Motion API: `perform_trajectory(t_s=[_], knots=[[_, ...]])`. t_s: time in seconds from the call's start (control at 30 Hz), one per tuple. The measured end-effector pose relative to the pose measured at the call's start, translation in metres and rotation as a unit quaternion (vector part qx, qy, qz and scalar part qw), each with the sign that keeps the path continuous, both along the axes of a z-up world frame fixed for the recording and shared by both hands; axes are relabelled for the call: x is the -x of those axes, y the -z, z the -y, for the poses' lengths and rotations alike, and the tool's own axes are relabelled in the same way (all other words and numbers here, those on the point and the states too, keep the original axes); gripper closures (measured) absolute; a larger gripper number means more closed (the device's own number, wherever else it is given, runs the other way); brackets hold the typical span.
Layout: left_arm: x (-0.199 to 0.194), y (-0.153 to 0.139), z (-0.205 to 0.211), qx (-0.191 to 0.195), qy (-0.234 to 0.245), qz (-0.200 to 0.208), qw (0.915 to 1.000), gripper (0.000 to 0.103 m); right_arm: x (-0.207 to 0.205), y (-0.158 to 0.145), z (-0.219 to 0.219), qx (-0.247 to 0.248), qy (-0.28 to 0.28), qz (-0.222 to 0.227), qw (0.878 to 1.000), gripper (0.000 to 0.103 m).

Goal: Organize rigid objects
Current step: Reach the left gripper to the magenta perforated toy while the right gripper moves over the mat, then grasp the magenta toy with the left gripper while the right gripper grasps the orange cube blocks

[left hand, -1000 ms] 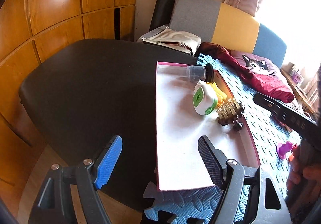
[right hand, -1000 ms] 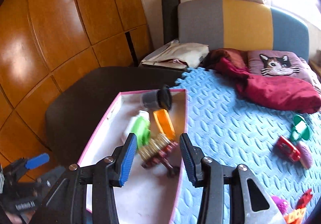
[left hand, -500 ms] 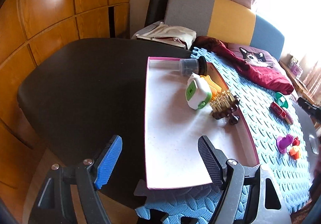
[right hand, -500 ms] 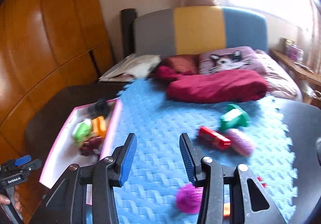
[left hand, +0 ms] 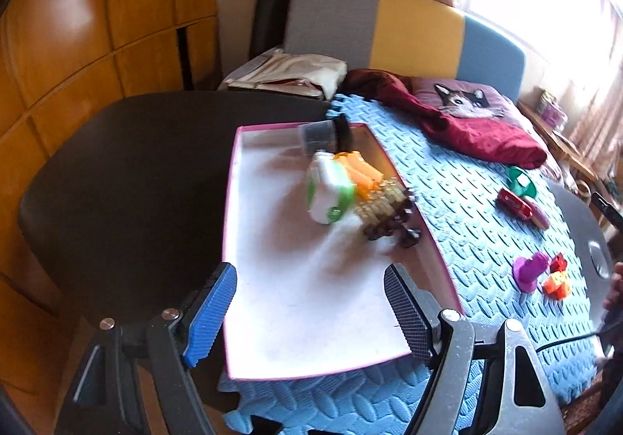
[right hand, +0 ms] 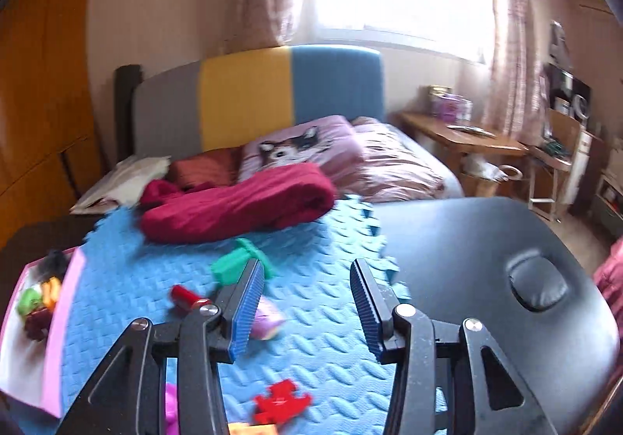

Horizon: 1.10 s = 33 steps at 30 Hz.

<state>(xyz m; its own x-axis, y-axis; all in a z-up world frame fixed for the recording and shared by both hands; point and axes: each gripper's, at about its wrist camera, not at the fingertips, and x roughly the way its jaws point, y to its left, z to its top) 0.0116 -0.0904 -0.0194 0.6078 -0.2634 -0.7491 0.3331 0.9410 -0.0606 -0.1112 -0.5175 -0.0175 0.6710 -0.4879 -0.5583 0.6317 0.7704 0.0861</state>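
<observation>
Blue foam mat (right hand: 331, 318) strewn with small hard toys beside a pink-rimmed white tray (left hand: 311, 322).
Right gripper (right hand: 307, 302) has just been opening, empty; left gripper (left hand: 311, 314) gapes empty over the tray. Red toy car (right hand: 185, 296) looks light, stiff, slick: pinch its long sides.

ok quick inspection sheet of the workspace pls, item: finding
surface: blue foam mat over a dark table
job's things: pink-rimmed tray holds a green-white box, orange piece and brown toy; red car, green toy and purple toy lie loose on the mat
clutter: red blanket
grippers: left gripper open over the tray's near end; right gripper open and empty, jaws just widening
cables: nothing seen
surroundings: bed, wooden wardrobe, bright window
</observation>
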Motion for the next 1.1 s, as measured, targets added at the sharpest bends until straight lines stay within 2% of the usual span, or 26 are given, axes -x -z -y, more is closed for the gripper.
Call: perform_trajectory(t_s=[0.07, 0.13, 0.3, 0.43, 0.5, 0.63, 0.73, 0.97, 1.03, 1.1], knots=[[0.001, -0.002, 0.010, 0.002, 0.017, 0.003, 0.9999, 0.024, 0.007, -0.002, 0.015, -0.031, 0.013, 0.024, 0.999, 0.056], [0.002, -0.004, 0.023, 0.010, 0.037, -0.002, 0.9993, 0.025, 0.013, -0.005, 0.021, -0.038, 0.021, 0.040, 0.998, 0.056], [0.009, -0.009, 0.079, 0.008, 0.131, -0.006, 0.9913, 0.026, 0.020, -0.002, 0.031, -0.080, 0.019, 0.057, 0.995, 0.056], [0.020, -0.003, 0.135, 0.003, 0.211, -0.018, 0.9773, 0.026, 0.016, 0.001, 0.028, -0.096, 0.005, 0.053, 0.994, 0.056], [0.030, 0.004, 0.162, 0.003, 0.254, -0.020, 0.9670, 0.026, 0.013, 0.002, 0.025, -0.095, -0.002, 0.046, 0.994, 0.056], [0.051, 0.022, 0.208, -0.014, 0.330, -0.030, 0.9433, 0.046, 0.010, 0.003, 0.022, -0.096, -0.014, 0.042, 0.994, 0.056], [0.053, 0.032, 0.229, -0.025, 0.344, -0.031, 0.9380, 0.047, 0.010, 0.003, 0.021, -0.099, -0.017, 0.044, 0.994, 0.056], [0.042, 0.048, 0.268, -0.020, 0.344, -0.052, 0.9371, 0.047, 0.009, 0.004, 0.024, -0.107, -0.020, 0.047, 0.993, 0.056], [0.041, 0.054, 0.276, -0.025, 0.351, -0.053, 0.9347, 0.064, 0.009, 0.005, 0.025, -0.109, -0.019, 0.046, 0.993, 0.056], [0.042, 0.056, 0.273, -0.017, 0.351, -0.040, 0.9356, 0.070, 0.008, 0.006, 0.025, -0.113, -0.021, 0.044, 0.992, 0.056]])
